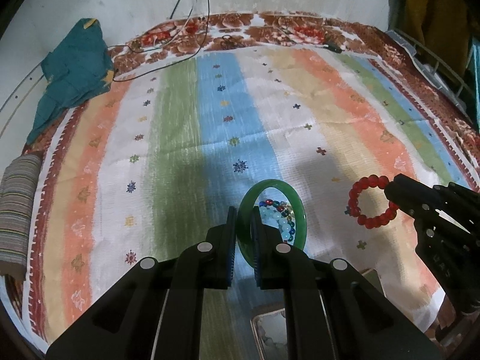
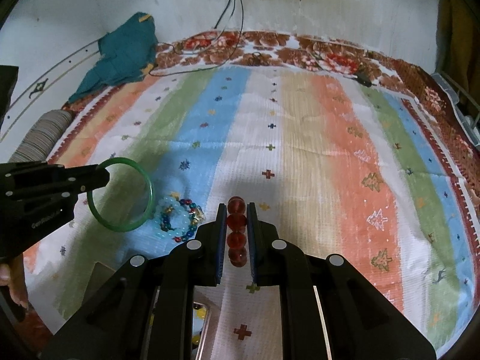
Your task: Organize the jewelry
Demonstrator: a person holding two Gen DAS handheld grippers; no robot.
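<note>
- Our left gripper (image 1: 243, 210) pinches the green bangle (image 1: 295, 201) edge-on, ring upright, above the cloth (image 1: 180, 120).
- Our right gripper (image 2: 237, 207) clamps the red bracelet (image 2: 237, 225), beads running along its fingers.
- Bead pile (image 2: 177, 219) lies on the cloth's blue stripe, between them.

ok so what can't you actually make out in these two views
- Box under the left gripper: left view, its arms cover most of it; contents unclear.
- Red bracelet in the right gripper: right view, seen edge-on, pads hide the rest.
- Bead pile: overlapping, count unclear; left view, green bangle masks it.
</note>
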